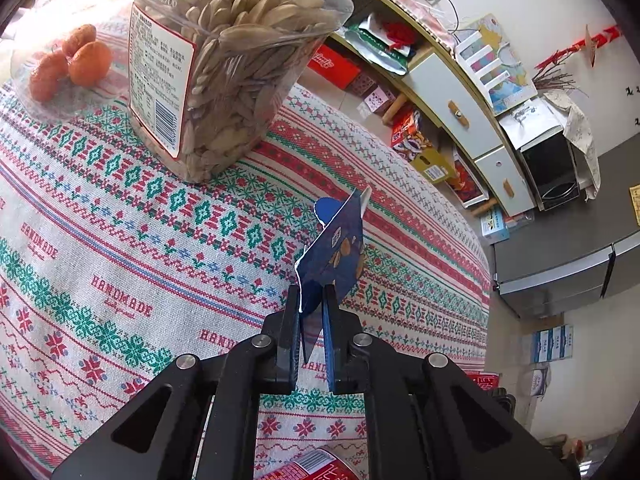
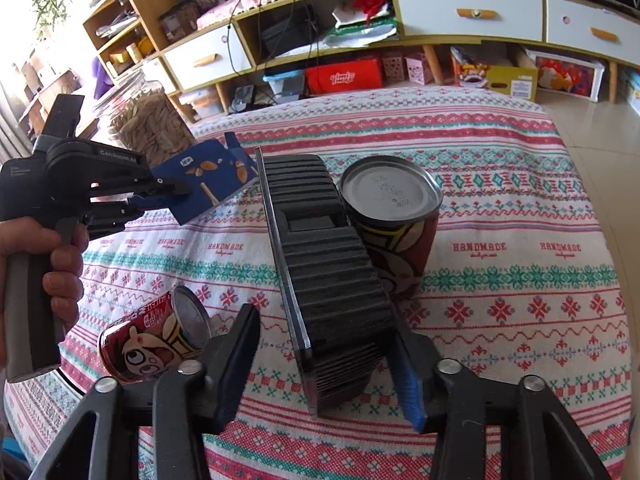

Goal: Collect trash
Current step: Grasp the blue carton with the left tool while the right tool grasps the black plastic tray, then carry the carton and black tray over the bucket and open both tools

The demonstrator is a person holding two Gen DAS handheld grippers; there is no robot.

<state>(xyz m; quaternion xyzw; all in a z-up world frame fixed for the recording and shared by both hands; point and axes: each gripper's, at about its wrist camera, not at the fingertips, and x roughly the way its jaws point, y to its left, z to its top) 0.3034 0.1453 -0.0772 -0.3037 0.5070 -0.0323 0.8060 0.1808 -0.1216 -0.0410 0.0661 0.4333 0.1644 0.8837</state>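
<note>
Left tool [image 1: 311,300] clamped on blue snack box [image 1: 334,256] above worktop [image 1: 120,240]; right tool [image 2: 320,360] spread wide, empty, near 2 red cans [image 2: 394,216].

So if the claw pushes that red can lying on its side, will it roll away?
Probably. The red can lies on its round side on the tablecloth, so a sideways nudge would likely roll it. The woven cloth may slow it. It looks small and thin-walled, so it is probably light, though whether it is empty cannot be seen.
</note>
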